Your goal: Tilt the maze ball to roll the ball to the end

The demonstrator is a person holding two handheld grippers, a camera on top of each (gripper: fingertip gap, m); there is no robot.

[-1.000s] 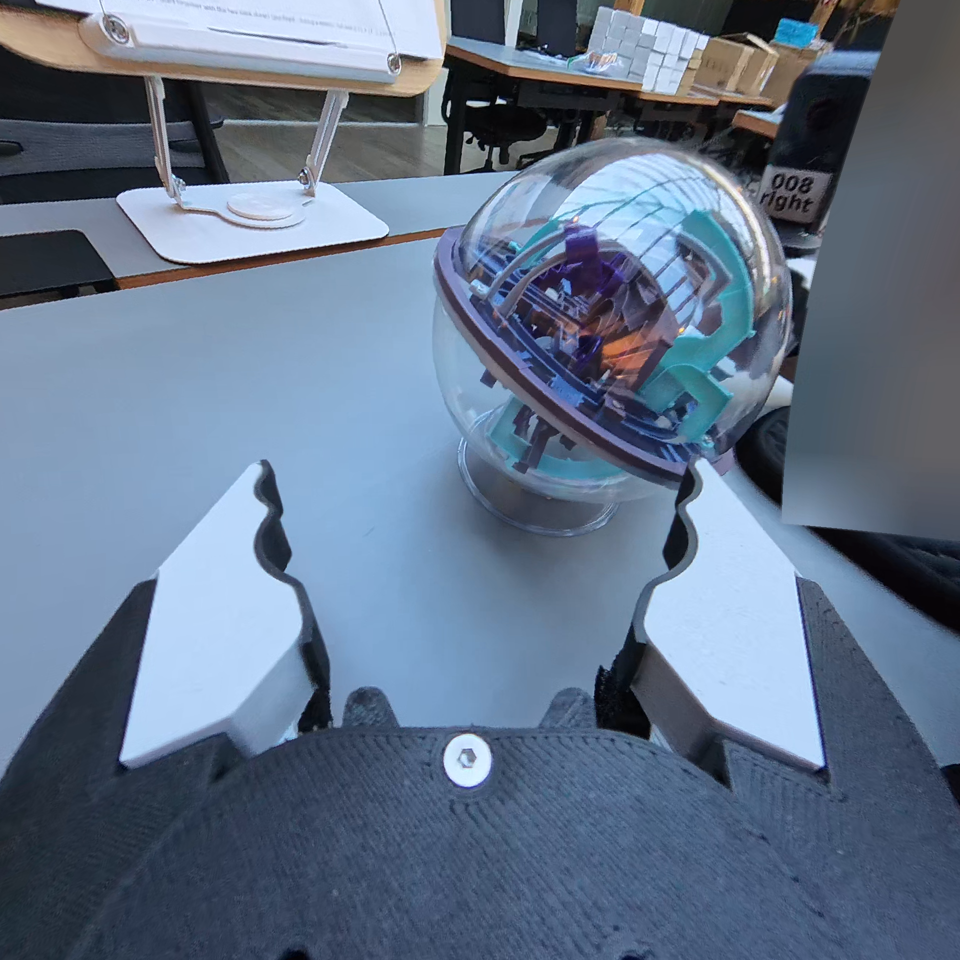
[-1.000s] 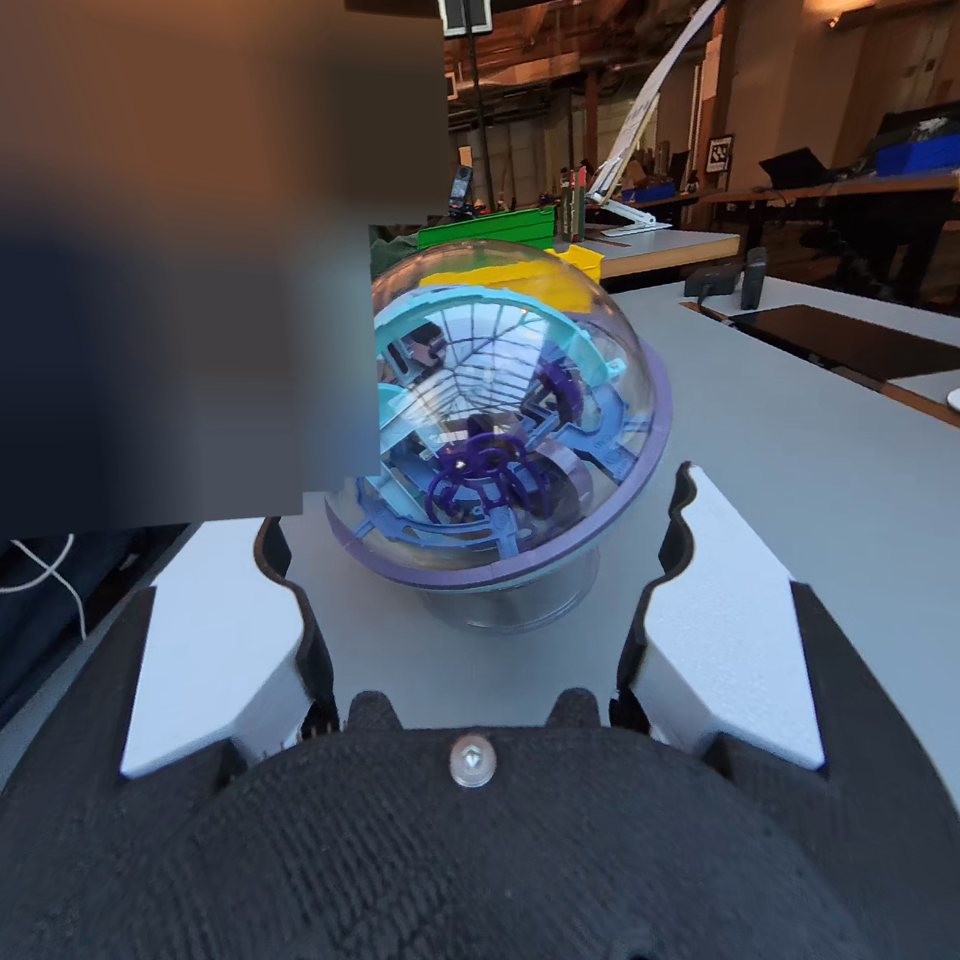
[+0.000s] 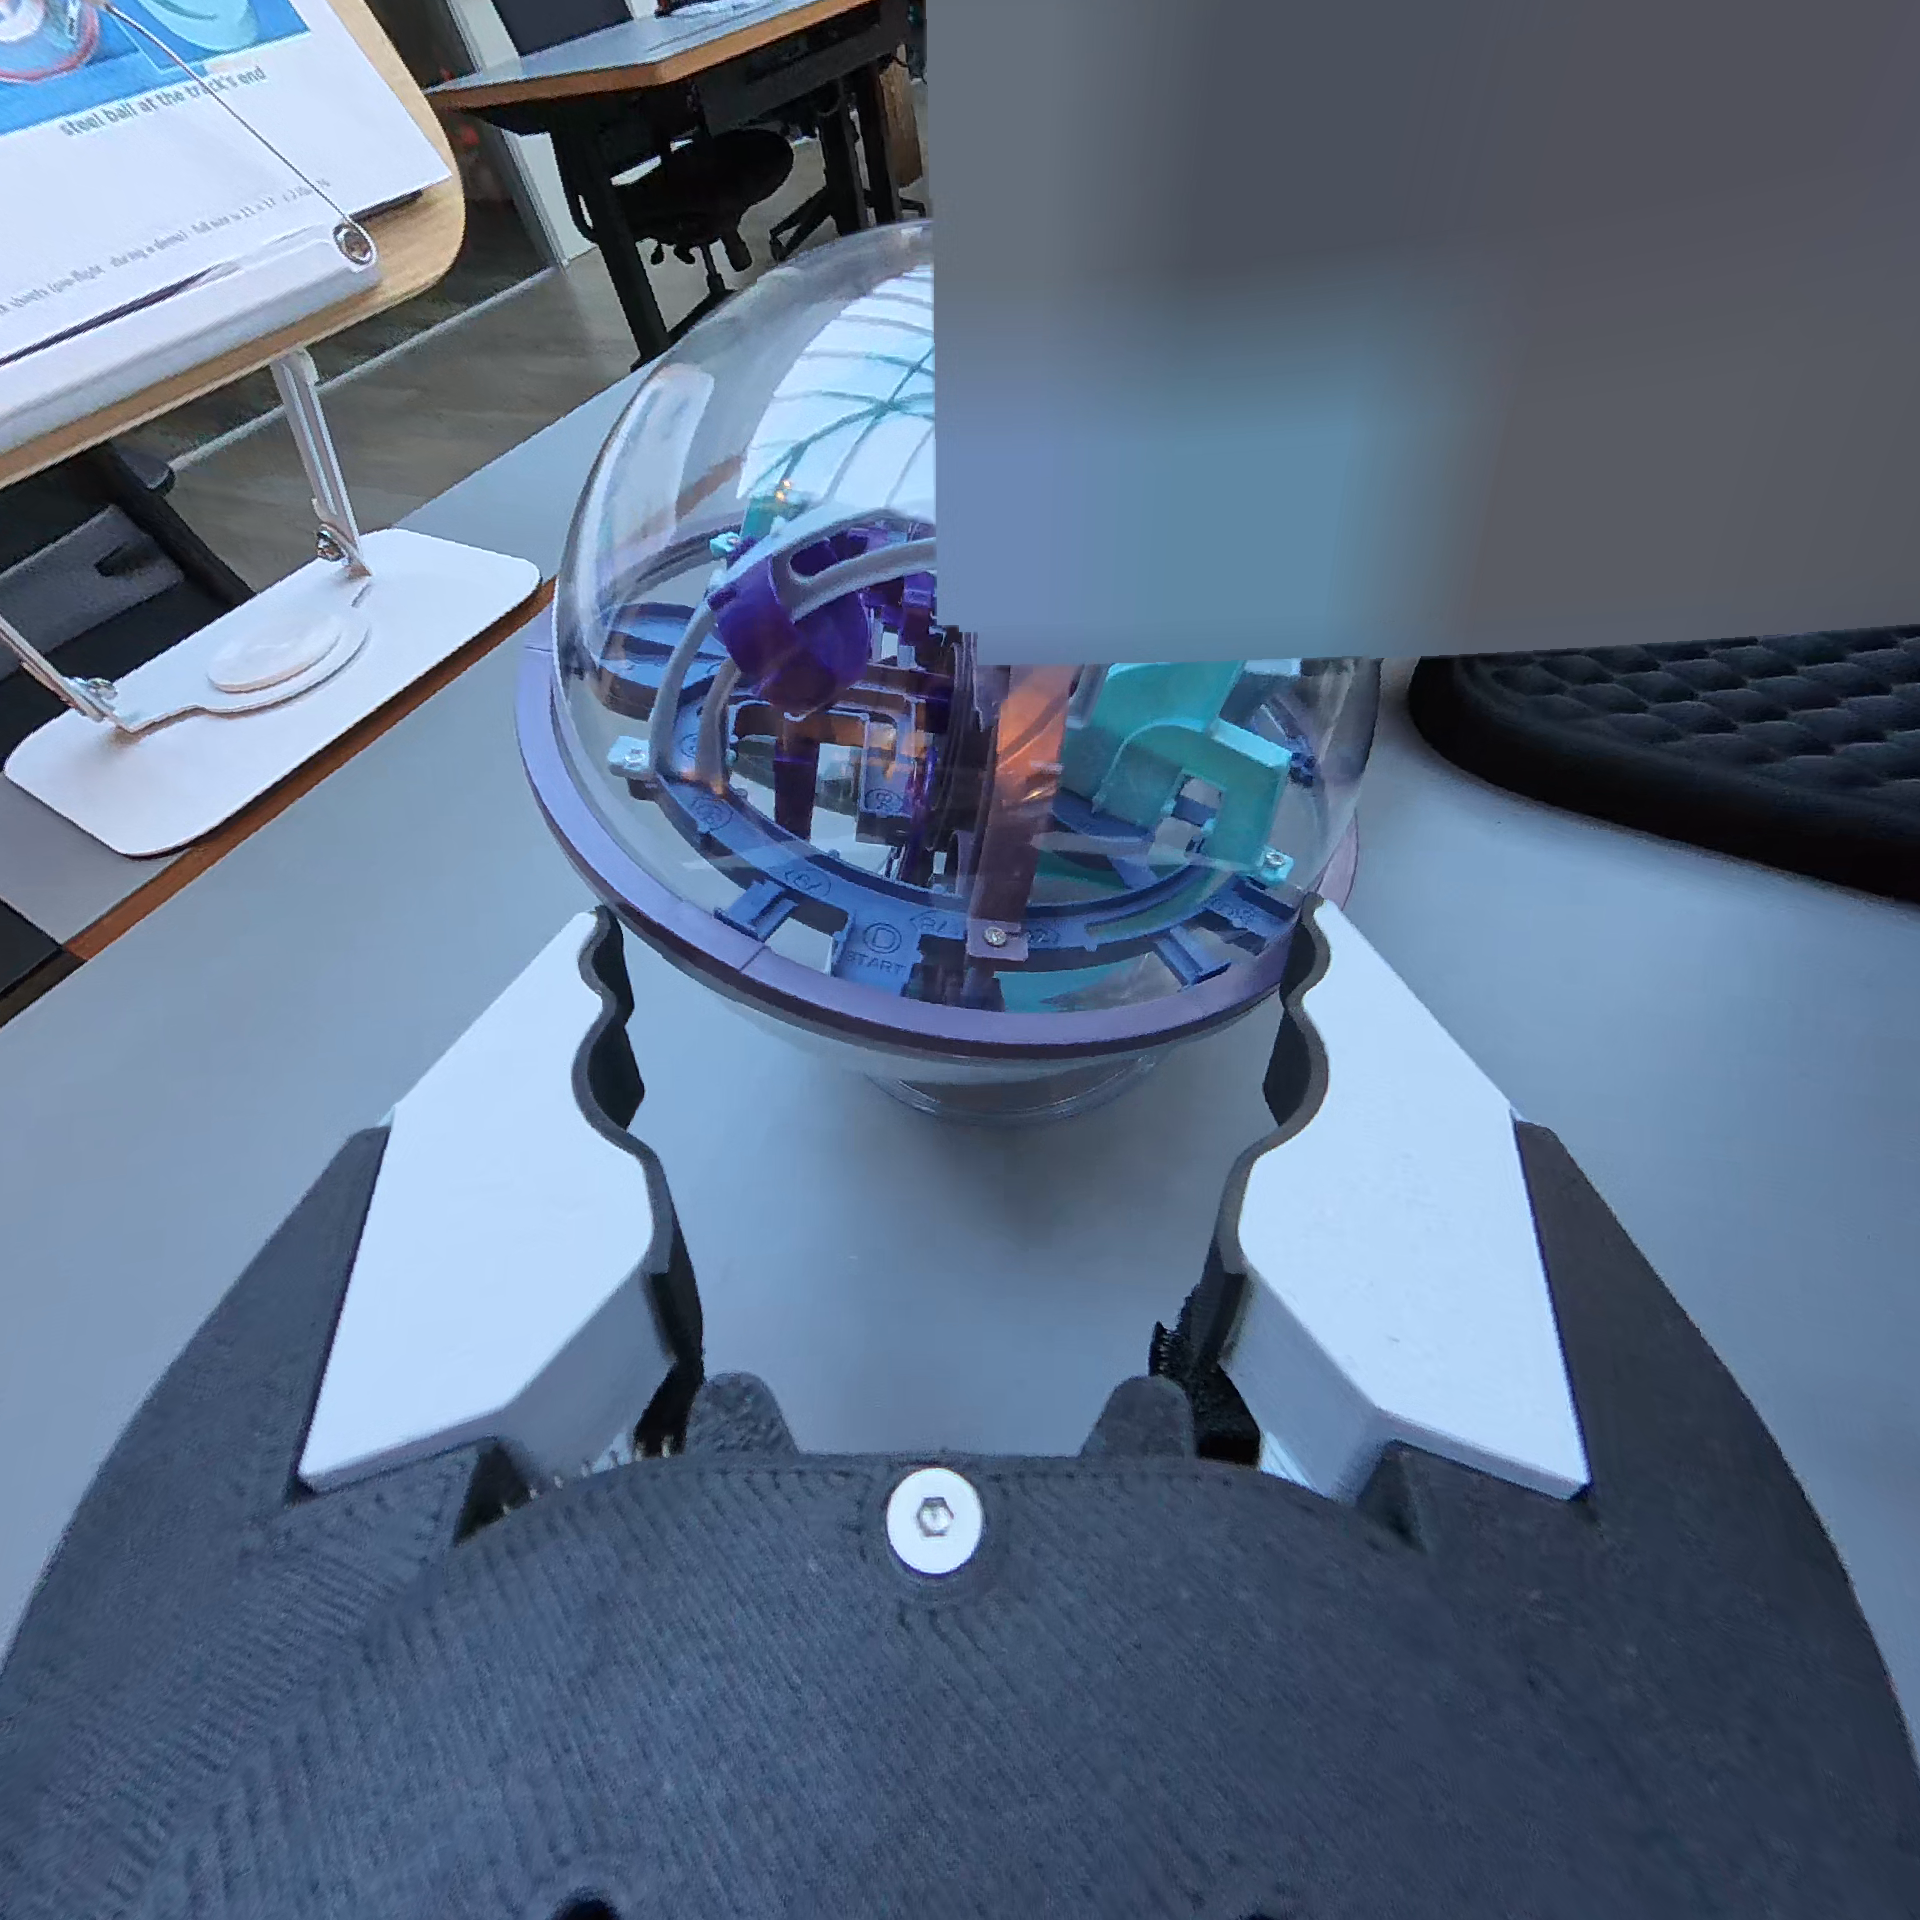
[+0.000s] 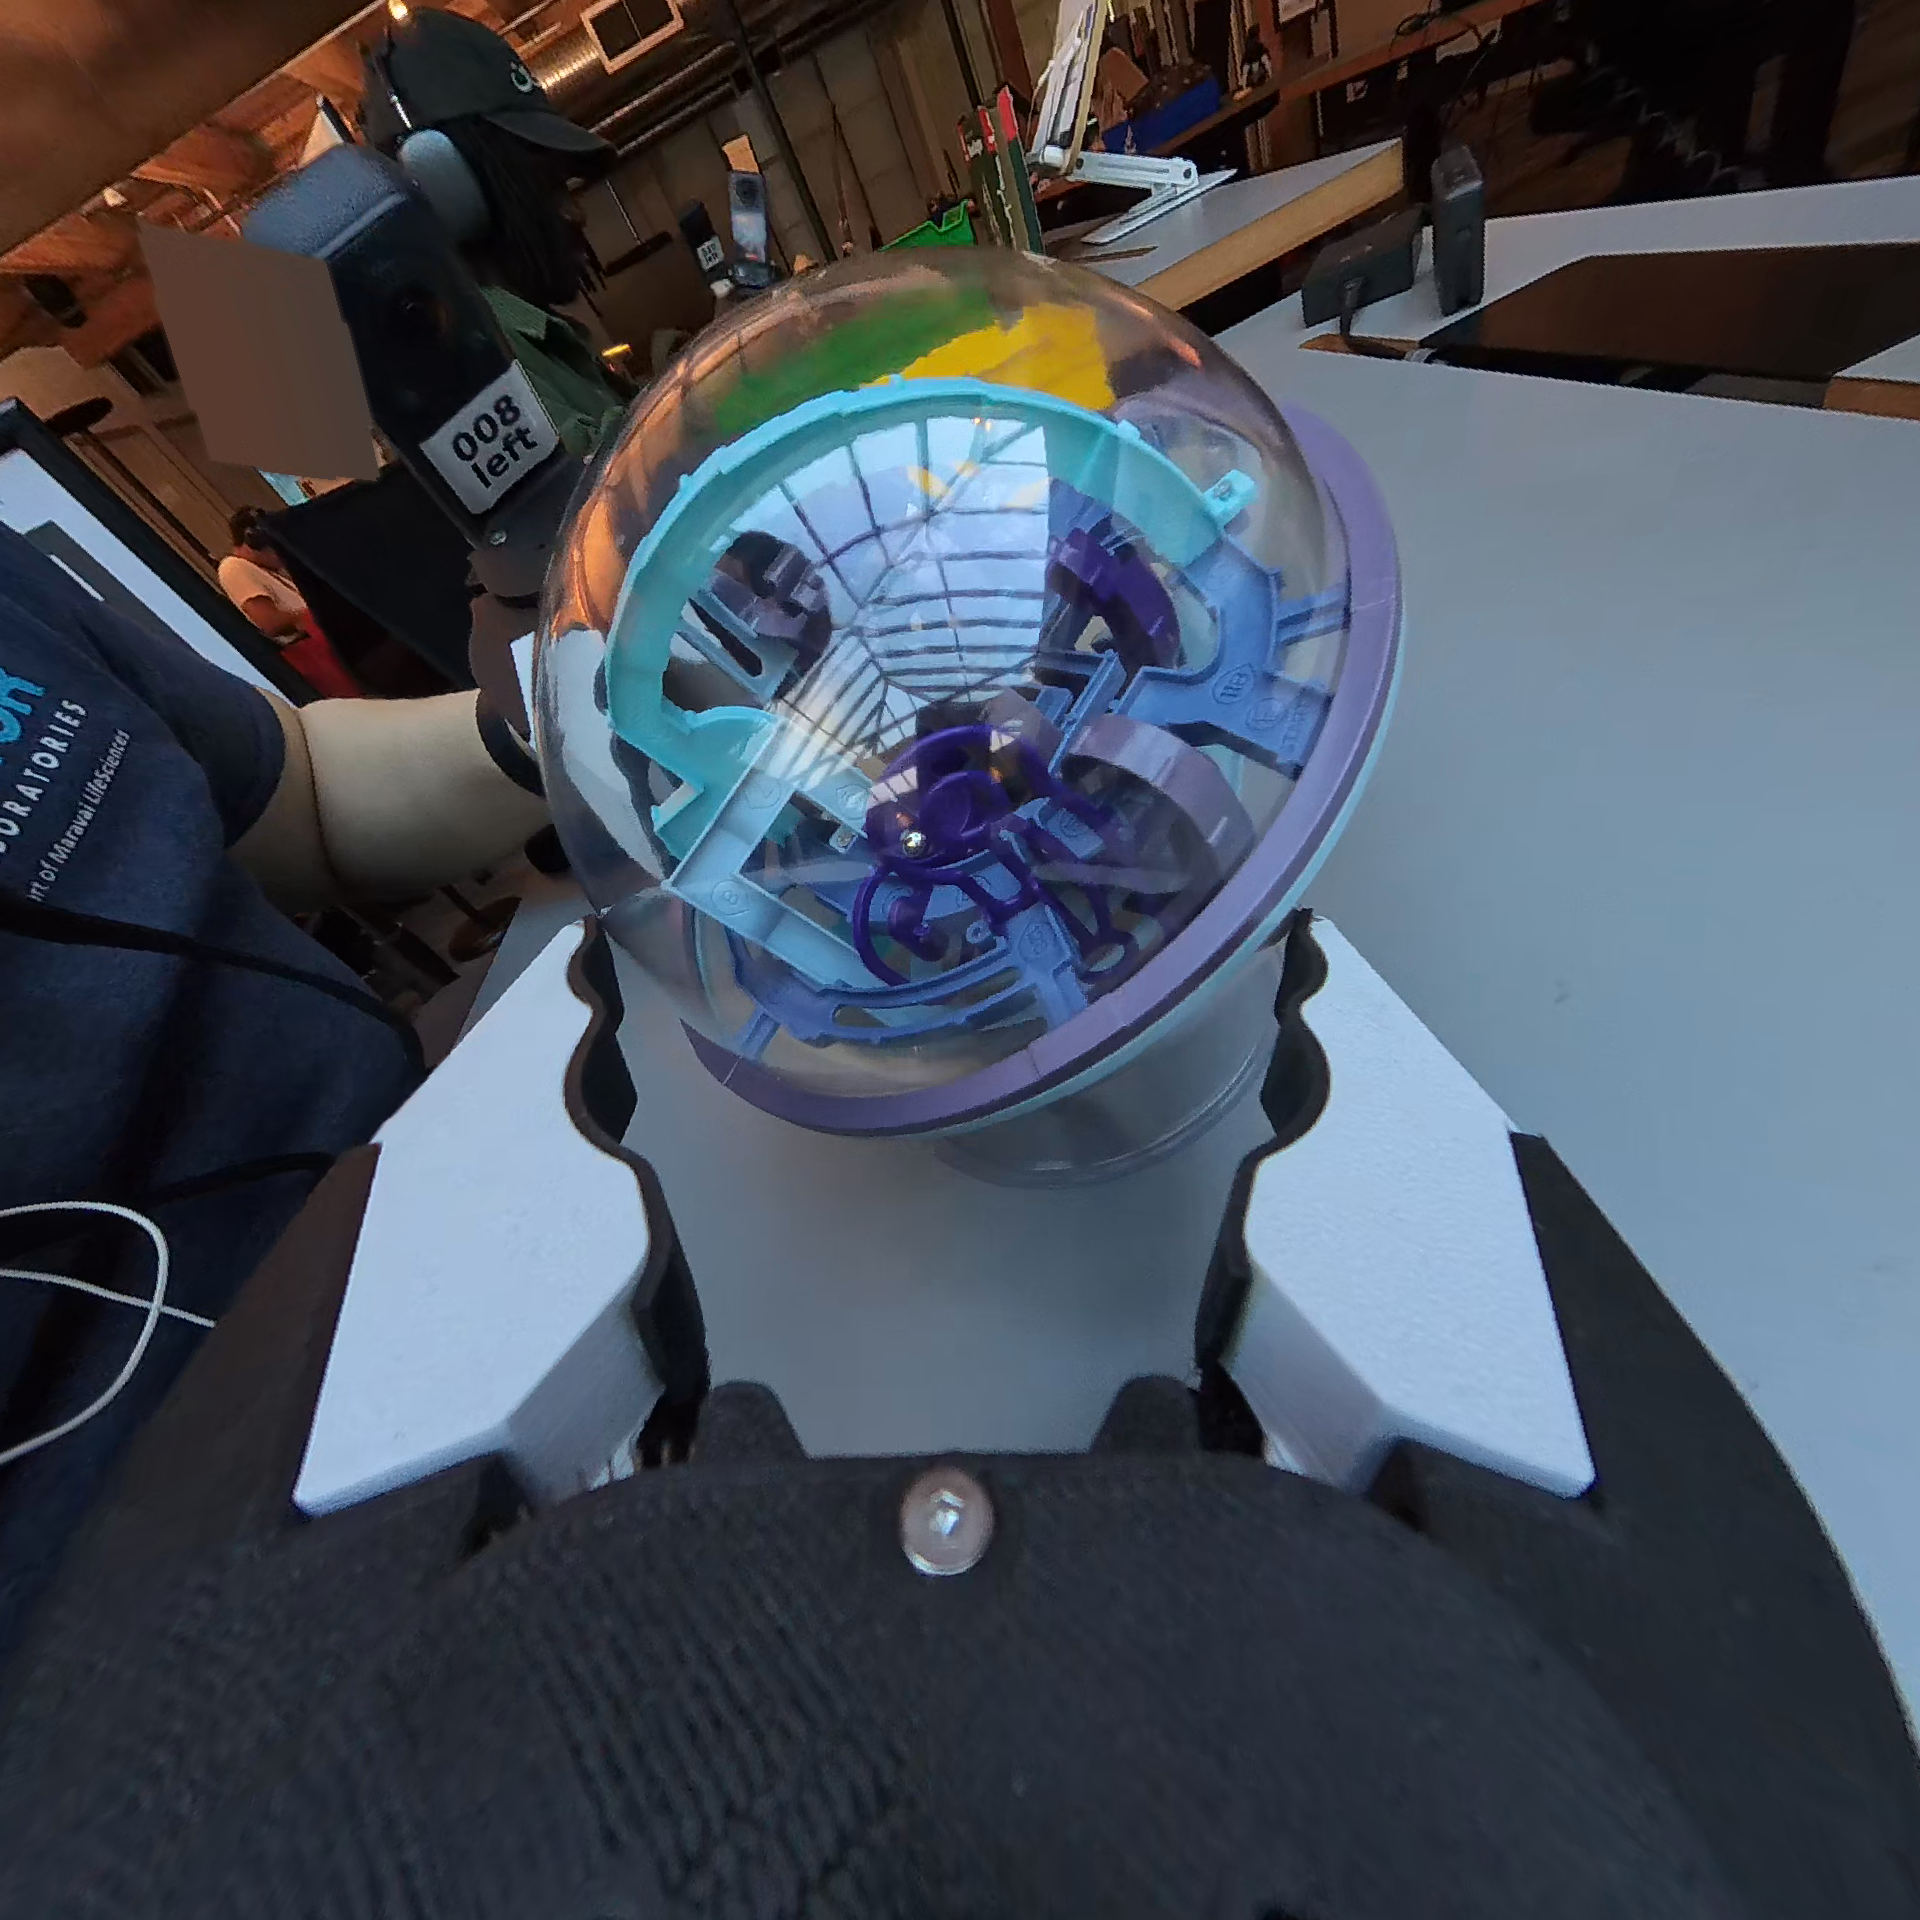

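The maze ball [image 3: 790,665] is a clear sphere with a purple ring around its middle and blue, teal and purple tracks inside. It sits tilted over a clear stand [image 3: 997,1101] on the grey table [image 3: 312,1039]. My left gripper [image 3: 956,935] has its jaws partly closed, with both tips against the ball just under the ring. In the right wrist view the maze ball [image 4: 966,727] fills the centre, and a small steel ball [image 4: 912,842] rests on the purple track. My right gripper [image 4: 945,935] holds the opposite side the same way.
A white document stand [image 3: 208,686] is at the left on a neighbouring desk. A black mesh pad [image 3: 1714,748] lies at the right. The left gripper's dark housing [image 4: 436,343] and a person's arm [image 4: 395,790] show behind the ball. The table [image 4: 1610,779] stretches right.
Both grippers have moved in close to the ball and their jaws have narrowed onto its sides. The ball now looks tilted differently on its stand.
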